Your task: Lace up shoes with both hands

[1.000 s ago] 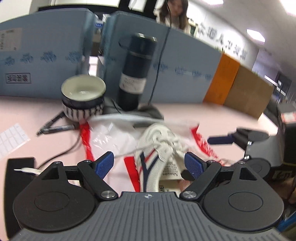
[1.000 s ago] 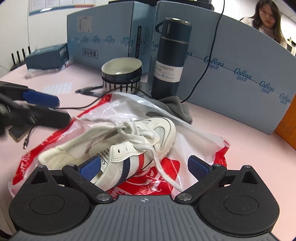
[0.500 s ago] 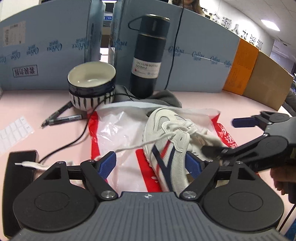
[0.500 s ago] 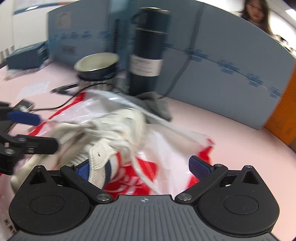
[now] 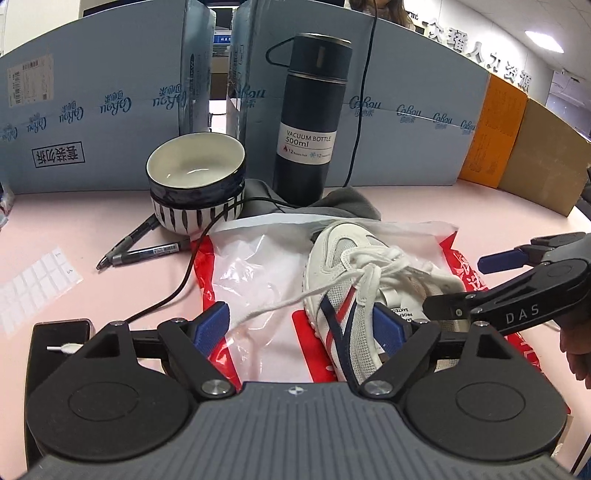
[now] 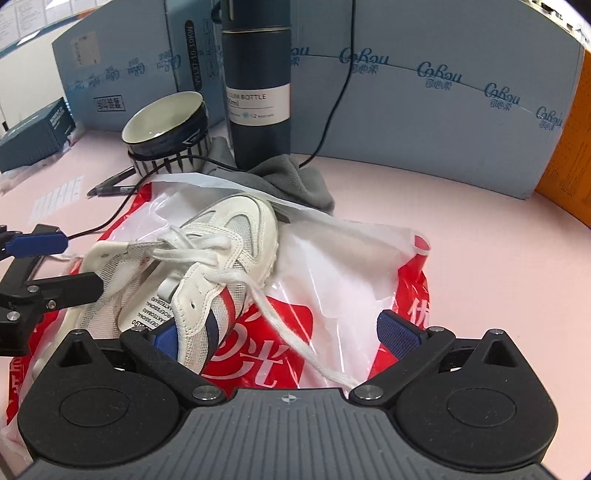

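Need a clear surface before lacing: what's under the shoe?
The shoe lies on a red and clear plastic bag spread over the pink table. Whatever sits beneath the bag under the sole is covered.

Bright, even office light is falling from ceiling panels (image 5: pixel 545 36), casting only soft shadows on the pink worktop (image 6: pixel 480 258). Both views are showing sharp, without motion blur. Fisheye distortion is bending the blue partitions (image 6: pixel 443 92) and darkening the corners, and glare is glinting off the plastic bag (image 5: pixel 258 273).

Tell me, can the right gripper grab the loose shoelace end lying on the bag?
Probably yes. The right gripper is open, and the lace end trails over the plastic bag right between its fingers, with nothing covering it.
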A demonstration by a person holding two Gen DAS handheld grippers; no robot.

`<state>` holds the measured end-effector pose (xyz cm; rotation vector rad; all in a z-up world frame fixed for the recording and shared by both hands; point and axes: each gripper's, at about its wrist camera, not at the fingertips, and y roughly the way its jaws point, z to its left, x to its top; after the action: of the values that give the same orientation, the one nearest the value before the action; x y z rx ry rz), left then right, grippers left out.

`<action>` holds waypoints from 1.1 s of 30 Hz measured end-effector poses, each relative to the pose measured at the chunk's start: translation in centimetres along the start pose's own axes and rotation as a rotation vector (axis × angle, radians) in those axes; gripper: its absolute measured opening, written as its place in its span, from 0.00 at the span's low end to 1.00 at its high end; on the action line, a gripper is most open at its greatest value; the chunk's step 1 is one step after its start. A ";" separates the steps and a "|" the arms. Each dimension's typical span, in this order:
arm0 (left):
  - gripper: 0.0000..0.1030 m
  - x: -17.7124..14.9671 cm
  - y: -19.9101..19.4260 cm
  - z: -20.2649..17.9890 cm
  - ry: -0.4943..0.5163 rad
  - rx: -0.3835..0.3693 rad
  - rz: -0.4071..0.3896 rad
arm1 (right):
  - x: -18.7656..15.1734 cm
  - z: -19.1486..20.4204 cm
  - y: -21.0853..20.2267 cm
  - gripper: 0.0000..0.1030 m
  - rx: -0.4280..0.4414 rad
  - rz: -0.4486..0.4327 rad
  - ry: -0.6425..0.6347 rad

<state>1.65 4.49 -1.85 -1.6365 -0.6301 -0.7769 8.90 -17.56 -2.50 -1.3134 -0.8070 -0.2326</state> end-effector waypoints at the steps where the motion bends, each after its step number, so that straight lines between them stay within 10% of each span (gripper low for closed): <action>1: 0.81 -0.2 0.0 0.0 -0.004 0.004 -0.003 | -0.2 -0.2 0.0 1.00 0.004 0.005 0.021; 25: 0.82 -1.6 -2.9 -1.5 -0.201 0.058 -0.132 | -5.3 -2.5 -5.0 1.00 0.141 -0.256 0.213; 33: 0.82 -1.4 -2.4 -3.0 -0.151 0.063 -0.146 | -8.8 -7.1 -4.3 1.00 0.208 -0.211 0.568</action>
<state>-1.58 2.02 -1.06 -1.6145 -0.8811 -0.7349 2.88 -27.73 -5.07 -0.8972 -0.4653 -0.6398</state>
